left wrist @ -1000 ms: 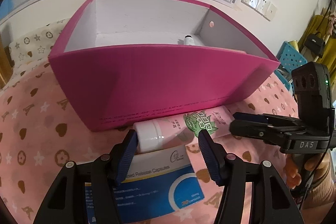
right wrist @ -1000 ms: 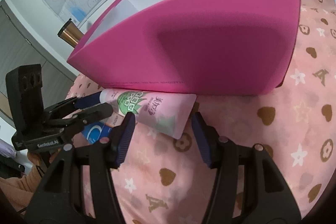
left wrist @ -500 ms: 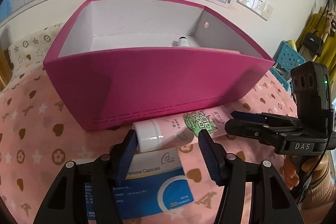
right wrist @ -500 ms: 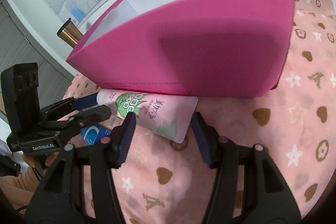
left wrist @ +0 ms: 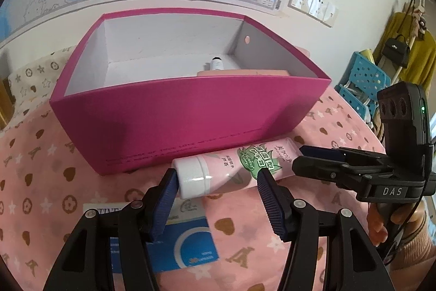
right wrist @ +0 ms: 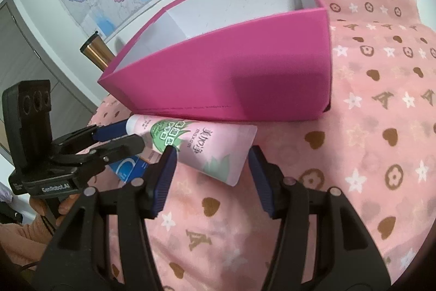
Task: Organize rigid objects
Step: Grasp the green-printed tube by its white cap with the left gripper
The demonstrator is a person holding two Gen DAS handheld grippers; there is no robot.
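A pink hand-cream tube (left wrist: 234,168) with a white cap hangs just in front of the magenta open box (left wrist: 190,116), a little above the pink cloth. My left gripper (left wrist: 216,179) is shut on its cap end, both blue pads pressing. My right gripper (right wrist: 211,154) is shut on the flat crimped end of the tube (right wrist: 207,152). Each gripper shows in the other's view: the right gripper (left wrist: 308,157) and the left gripper (right wrist: 128,138). Inside the box lie a small bottle (left wrist: 216,63) and a flat pink item (left wrist: 245,72).
A blue-and-white capsule carton (left wrist: 185,242) lies on the cloth under my left gripper. A copper tumbler (right wrist: 94,53) stands behind the box's left end. Blue plastic crates (left wrist: 362,78) stand off the table at right. A map covers the wall behind.
Both grippers have risen and pulled back slightly with the tube still held between them. The box now sits lower in view, showing more of its inside. The carton has slid left in the left view.
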